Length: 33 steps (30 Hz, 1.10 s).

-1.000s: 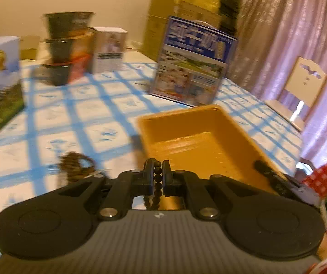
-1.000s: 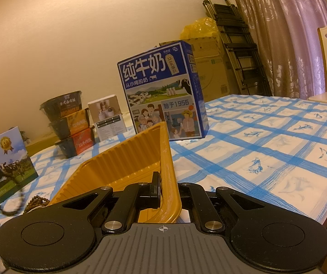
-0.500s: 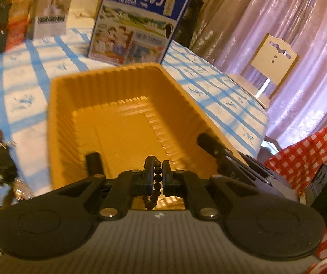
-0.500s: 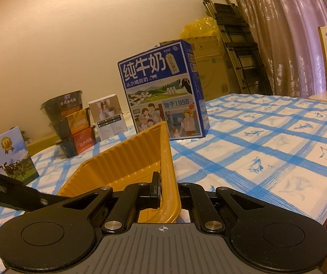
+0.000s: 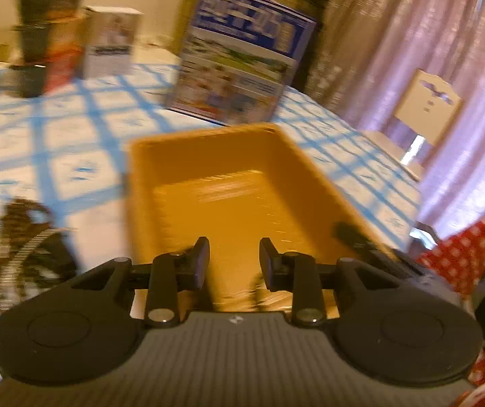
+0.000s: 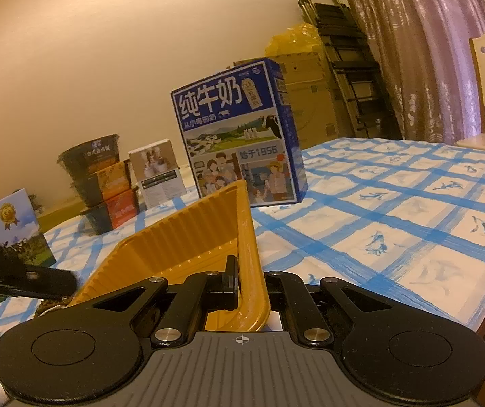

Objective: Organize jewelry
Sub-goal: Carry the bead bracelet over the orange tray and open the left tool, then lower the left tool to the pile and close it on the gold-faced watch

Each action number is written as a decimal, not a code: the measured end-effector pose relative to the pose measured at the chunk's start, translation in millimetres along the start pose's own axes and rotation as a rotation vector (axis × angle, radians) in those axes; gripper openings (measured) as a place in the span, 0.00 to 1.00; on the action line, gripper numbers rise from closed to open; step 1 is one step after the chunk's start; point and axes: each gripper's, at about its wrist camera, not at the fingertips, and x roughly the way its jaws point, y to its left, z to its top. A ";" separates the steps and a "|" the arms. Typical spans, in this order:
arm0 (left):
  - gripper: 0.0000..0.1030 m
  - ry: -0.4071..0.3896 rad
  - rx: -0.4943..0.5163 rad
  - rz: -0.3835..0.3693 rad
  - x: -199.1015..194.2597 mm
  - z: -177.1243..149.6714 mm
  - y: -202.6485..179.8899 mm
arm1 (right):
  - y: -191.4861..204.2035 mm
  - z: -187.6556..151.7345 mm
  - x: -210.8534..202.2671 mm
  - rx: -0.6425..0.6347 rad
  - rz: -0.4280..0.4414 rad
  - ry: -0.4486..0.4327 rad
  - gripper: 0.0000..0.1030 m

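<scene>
Between the right gripper's closed jaws sits the tray's wall.

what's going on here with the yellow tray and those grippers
A person is sorting jewelry with two handheld grippers. The right gripper is shut on the wall of the yellow tray, steadying it on the checked tablecloth. The left gripper hangs open over the tray's near end; a dark blur just below it may be beads, too smeared to tell. More jewelry lies in a heap on the cloth left of the tray.
</scene>
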 end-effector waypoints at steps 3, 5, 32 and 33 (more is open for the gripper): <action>0.28 -0.011 -0.020 0.092 -15.9 -4.7 25.3 | -1.1 0.0 -0.4 0.005 -0.005 -0.001 0.05; 0.28 -0.011 -0.024 0.159 -26.6 -10.2 42.5 | -2.1 0.2 -1.2 0.005 -0.008 -0.003 0.05; 0.28 0.087 0.076 0.263 -23.4 -49.9 60.0 | -4.2 -0.4 -1.5 -0.001 -0.028 0.002 0.05; 0.28 0.090 0.081 0.261 -19.6 -49.0 57.9 | -4.1 -0.4 -1.4 -0.002 -0.028 0.002 0.05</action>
